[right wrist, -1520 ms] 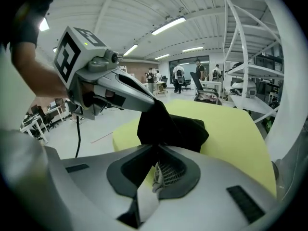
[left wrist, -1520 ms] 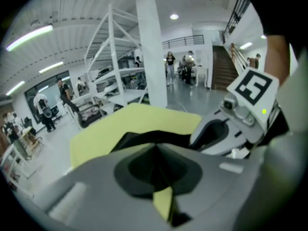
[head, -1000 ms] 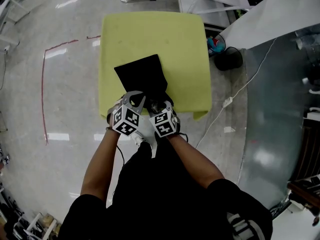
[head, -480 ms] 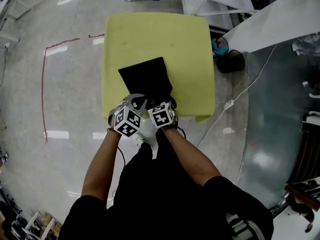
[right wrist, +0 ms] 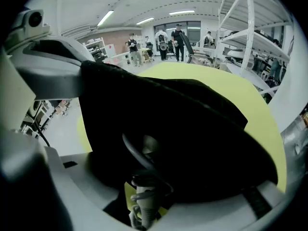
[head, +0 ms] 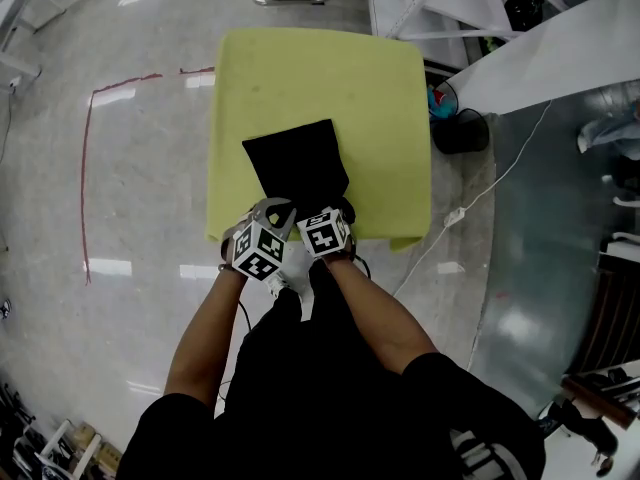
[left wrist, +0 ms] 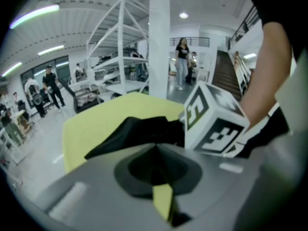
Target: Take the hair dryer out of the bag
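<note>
A black bag (head: 295,158) lies on the yellow-green table (head: 380,98) with its mouth towards the near edge. My left gripper (head: 272,209) is shut at the bag's near left corner (left wrist: 139,131); whether fabric is pinched in its tips (left wrist: 156,150) is hidden. My right gripper (head: 326,212) is at the bag's mouth (right wrist: 192,129). Its jaws have just been closing a little and still stand wide, with the bag's opening between them. In the opening show the hair dryer's black cord (right wrist: 137,160) and its grey cord end (right wrist: 144,203). The dryer's body is hidden.
A black bin (head: 458,128) stands on the floor right of the table. A white cable (head: 470,203) trails past the table's right corner. Red tape (head: 86,168) marks the floor at left. Metal shelving (left wrist: 122,57) and people stand far behind.
Both grippers have sunk a little at the bag's near end. The right one has come closer to the bag's mouth. The bag has kept its place on the table.
</note>
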